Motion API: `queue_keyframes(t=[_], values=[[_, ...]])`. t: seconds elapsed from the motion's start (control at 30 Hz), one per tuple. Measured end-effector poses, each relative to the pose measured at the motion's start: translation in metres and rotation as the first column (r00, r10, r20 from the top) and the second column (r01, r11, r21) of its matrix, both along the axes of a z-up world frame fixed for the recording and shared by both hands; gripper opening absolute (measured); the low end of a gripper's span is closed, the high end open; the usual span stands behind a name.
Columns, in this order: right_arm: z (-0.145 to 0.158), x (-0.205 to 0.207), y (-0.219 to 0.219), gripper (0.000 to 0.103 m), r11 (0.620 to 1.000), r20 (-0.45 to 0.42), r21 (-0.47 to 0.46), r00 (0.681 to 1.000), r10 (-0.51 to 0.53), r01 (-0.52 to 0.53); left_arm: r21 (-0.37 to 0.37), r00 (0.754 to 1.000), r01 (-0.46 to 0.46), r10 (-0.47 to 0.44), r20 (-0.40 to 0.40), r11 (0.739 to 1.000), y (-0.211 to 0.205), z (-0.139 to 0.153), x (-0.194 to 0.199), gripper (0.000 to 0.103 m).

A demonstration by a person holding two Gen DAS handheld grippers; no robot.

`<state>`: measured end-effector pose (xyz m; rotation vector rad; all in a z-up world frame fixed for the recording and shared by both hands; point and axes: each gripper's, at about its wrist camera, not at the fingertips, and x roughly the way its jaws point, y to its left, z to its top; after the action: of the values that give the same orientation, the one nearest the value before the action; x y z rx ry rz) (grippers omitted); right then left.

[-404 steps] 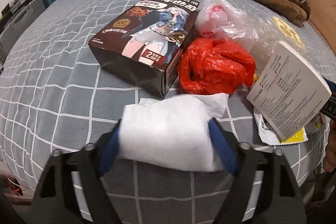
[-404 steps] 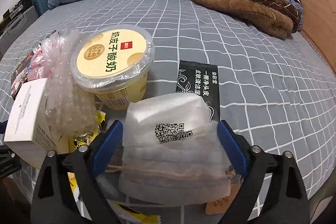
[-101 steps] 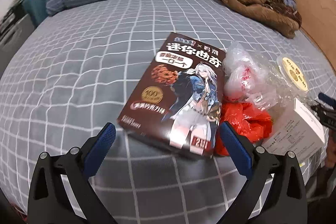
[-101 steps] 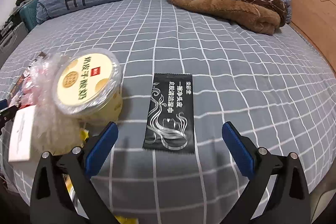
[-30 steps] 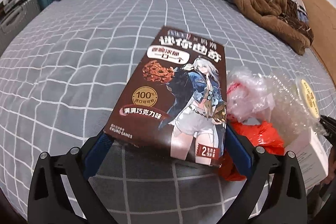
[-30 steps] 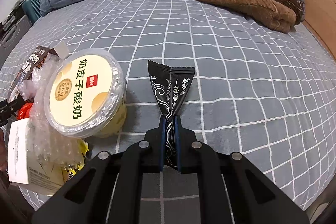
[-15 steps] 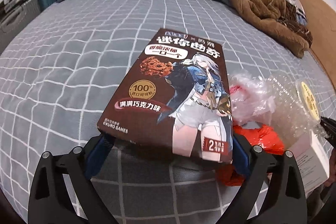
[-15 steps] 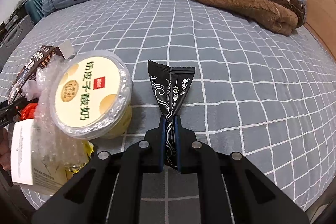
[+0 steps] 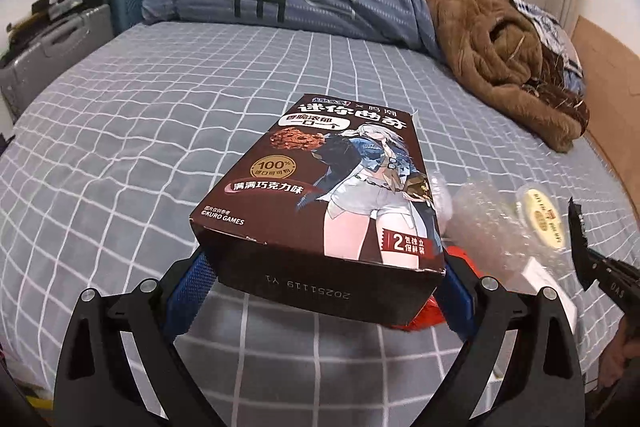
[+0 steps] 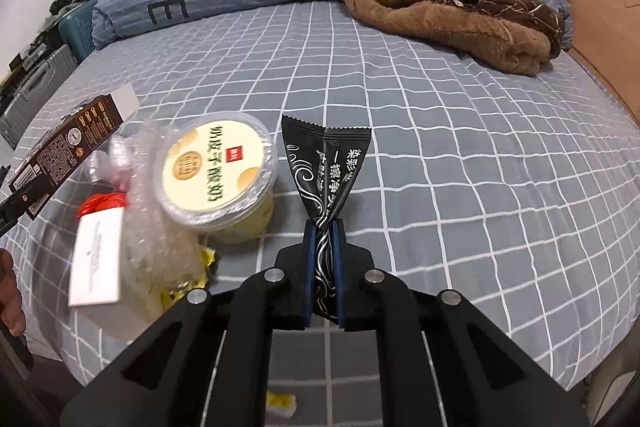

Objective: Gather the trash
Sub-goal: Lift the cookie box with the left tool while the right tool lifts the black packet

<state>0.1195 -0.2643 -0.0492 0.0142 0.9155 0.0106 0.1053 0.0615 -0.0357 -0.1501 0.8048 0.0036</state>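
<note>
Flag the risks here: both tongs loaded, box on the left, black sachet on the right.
1. The left tongs hold the cookie box only at its near end, so most of it cantilevers forward; it could pivot or slip out.
2. The right tongs pinch the black sachet by one scrunched end; the slick film may slide free.
3. The box hangs just over the bubble wrap and yogurt cup; a swing could knock them.

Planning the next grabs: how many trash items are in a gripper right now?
2: the cookie box in the left gripper, the black wet-wipe packet pinched in the right gripper.
</note>
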Motion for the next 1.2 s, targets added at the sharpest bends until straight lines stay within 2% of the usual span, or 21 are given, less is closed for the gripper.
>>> queue_keyframes(t=[0.2, 0.6, 1.2], values=[[0.018, -0.024, 0.004, 0.008, 1.0, 0.036, -0.002, 0.999, 0.002, -0.002, 0.002, 0.999, -0.026, 0.025, 0.035, 1.0, -0.001, 0.015, -0.024, 0.093], [0.036, -0.066, 0.008, 0.008, 1.0, 0.073, -0.029, 0.997, -0.003, 0.005, 0.011, 0.999, -0.029, 0.029, 0.045, 1.0, -0.005, 0.027, -0.065, 0.093], [0.068, -0.118, 0.015, 0.008, 1.0, 0.146, -0.02, 0.989, 0.007, -0.004, 0.018, 0.996, 0.009, -0.01, 0.089, 1.0, -0.019, 0.051, -0.125, 0.093]])
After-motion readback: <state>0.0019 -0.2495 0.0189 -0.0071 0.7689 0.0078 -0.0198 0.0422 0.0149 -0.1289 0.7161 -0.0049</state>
